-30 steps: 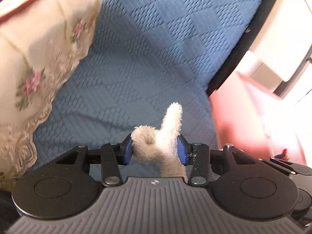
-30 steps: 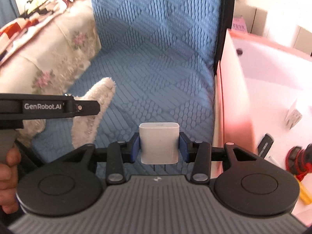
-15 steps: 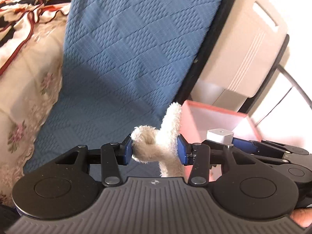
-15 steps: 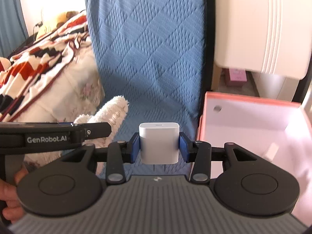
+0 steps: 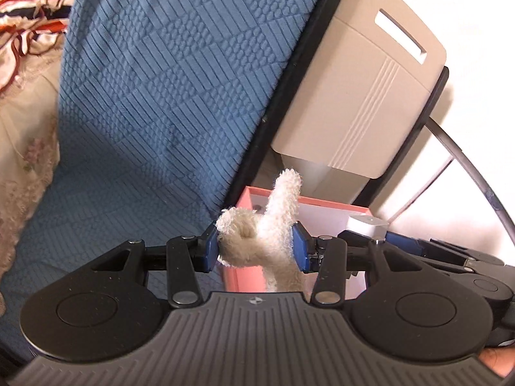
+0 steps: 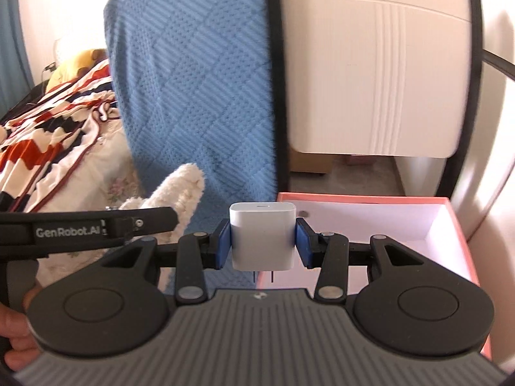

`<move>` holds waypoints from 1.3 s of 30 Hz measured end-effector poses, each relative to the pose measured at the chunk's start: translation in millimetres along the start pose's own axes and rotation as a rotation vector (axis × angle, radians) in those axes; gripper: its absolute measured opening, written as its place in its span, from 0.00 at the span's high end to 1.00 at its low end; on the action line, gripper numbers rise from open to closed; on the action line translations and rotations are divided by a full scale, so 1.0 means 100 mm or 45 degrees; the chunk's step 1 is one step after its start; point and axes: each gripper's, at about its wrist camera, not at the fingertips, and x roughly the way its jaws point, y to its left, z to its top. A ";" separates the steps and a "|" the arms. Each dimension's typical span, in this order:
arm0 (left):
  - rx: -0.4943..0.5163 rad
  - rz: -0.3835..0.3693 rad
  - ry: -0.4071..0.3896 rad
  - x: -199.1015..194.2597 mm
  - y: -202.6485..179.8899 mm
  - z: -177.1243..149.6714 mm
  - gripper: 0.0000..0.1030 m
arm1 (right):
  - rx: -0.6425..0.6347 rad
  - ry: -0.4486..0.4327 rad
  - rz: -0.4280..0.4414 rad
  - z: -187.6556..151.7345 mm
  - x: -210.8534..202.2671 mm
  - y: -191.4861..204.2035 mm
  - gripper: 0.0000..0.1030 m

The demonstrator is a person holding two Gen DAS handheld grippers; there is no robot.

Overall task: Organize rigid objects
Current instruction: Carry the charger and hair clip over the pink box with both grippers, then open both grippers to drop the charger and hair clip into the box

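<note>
My left gripper (image 5: 256,246) is shut on a cream plush toy (image 5: 267,225), one fuzzy limb sticking up; it hangs at the near left corner of a pink box (image 5: 325,204). The toy also shows in the right wrist view (image 6: 180,189). My right gripper (image 6: 263,246) is shut on a white charger plug (image 6: 262,236), prongs pointing down, held above the left rim of the pink box (image 6: 457,222). The charger (image 5: 365,225) and right gripper show at the right in the left wrist view.
A blue quilted cushion (image 5: 180,80) covers the seat and backrest at left. A beige plastic cabinet (image 6: 373,74) stands behind the box. A floral cloth (image 5: 22,148) and a striped blanket (image 6: 48,138) lie at far left.
Both grippers have lifted and tilted up, so the views now show the backrest and cabinet. The pink box has come under them; the left gripper has moved right towards it. Both grips are unchanged.
</note>
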 end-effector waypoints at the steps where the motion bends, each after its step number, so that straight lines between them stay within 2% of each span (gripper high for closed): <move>1: -0.005 -0.017 0.005 0.01 -0.02 -0.01 0.50 | 0.008 0.004 -0.009 -0.01 -0.01 -0.05 0.56; 10: 0.036 -0.021 0.072 0.28 -0.28 -0.16 0.50 | 0.089 0.062 -0.055 -0.25 0.03 -0.46 0.56; 17: 0.053 -0.018 0.239 0.72 -0.39 -0.45 0.50 | 0.196 0.216 -0.091 -0.66 0.26 -0.79 0.56; 22: 0.067 -0.007 0.314 0.90 -0.40 -0.67 0.49 | 0.224 0.306 -0.089 -0.95 0.34 -0.87 0.56; 27: 0.106 0.013 0.305 0.90 -0.45 -0.75 0.48 | 0.279 0.370 -0.096 -1.19 0.41 -0.93 0.56; 30: 0.085 0.005 0.313 0.90 -0.42 -0.74 0.41 | 0.310 0.388 -0.098 -1.26 0.42 -0.94 0.55; 33: 0.077 0.004 0.320 0.86 -0.43 -0.74 0.40 | 0.330 0.380 -0.114 -1.26 0.40 -0.96 0.55; 35: 0.078 0.008 0.320 0.80 -0.45 -0.71 0.31 | 0.328 0.378 -0.117 -1.23 0.37 -0.96 0.55; 39: 0.099 0.001 0.252 0.58 -0.50 -0.62 0.27 | 0.355 0.332 -0.106 -1.12 0.23 -0.98 0.55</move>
